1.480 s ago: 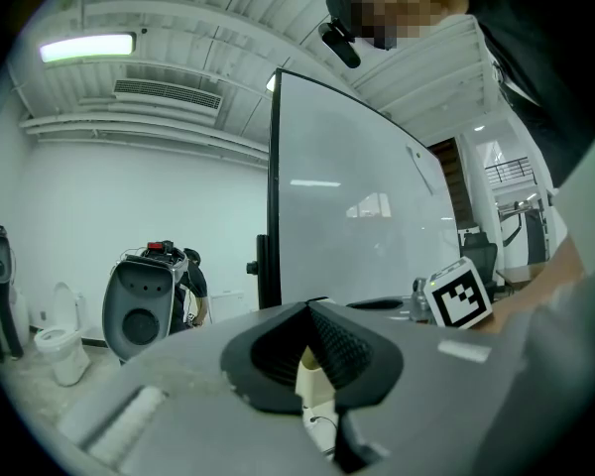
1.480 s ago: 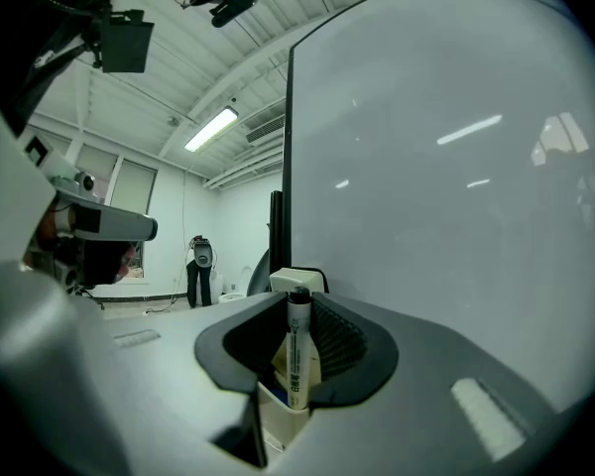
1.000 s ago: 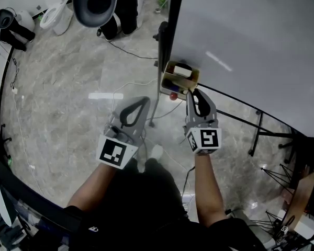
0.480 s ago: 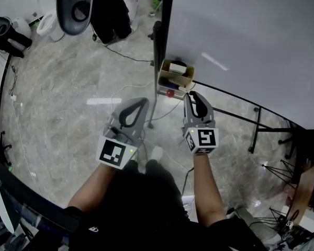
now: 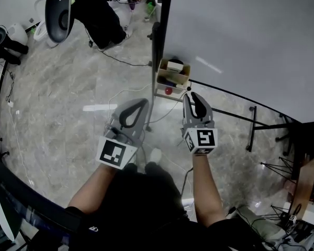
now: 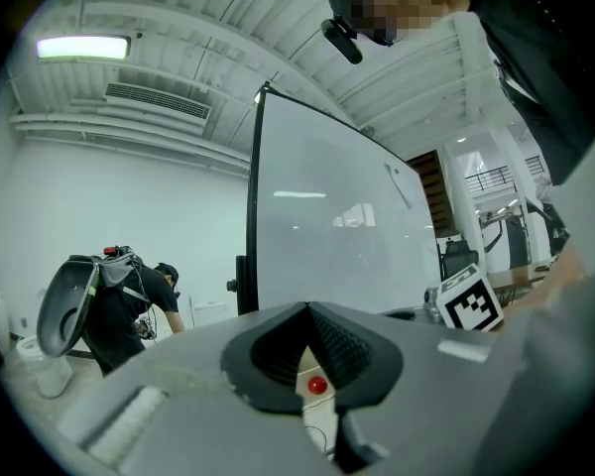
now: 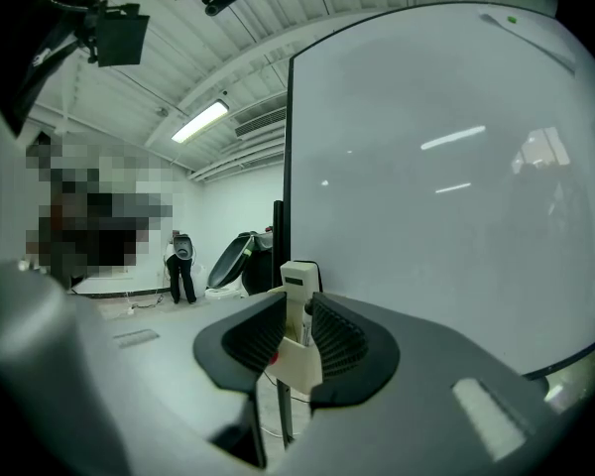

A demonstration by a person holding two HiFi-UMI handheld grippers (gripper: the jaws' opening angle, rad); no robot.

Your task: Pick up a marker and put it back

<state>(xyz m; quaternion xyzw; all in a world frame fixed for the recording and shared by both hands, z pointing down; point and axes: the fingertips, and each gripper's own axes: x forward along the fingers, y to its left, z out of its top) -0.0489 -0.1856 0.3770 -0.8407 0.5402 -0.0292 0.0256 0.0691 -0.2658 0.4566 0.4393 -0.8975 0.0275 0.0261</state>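
Note:
A small tan holder box [image 5: 184,79] hangs on the whiteboard's left edge, with a white eraser [image 5: 174,65], dark marker shapes [image 5: 170,80] and a red ball [image 5: 168,90] in it. My right gripper [image 5: 191,94] points at the box from just below it and does not touch it. Its jaws have just been opening and stand a little apart, with nothing between them. In the right gripper view the box [image 7: 302,365] shows through the gap of that gripper [image 7: 297,300]. My left gripper [image 5: 142,102] hangs left of the box. Its tips [image 6: 308,310] meet, empty.
The whiteboard [image 5: 240,41] fills the upper right, and its black stand legs [image 5: 251,135] reach out over the marble floor. Cables [image 5: 120,94] lie on the floor by the post. A person in black [image 5: 102,14] bends over at the far back beside a grey shell-shaped object [image 5: 57,12].
Both grippers have drawn back from the holder box. The right tips, at its rim a second ago, now stand short of it. The person at the back has shifted.

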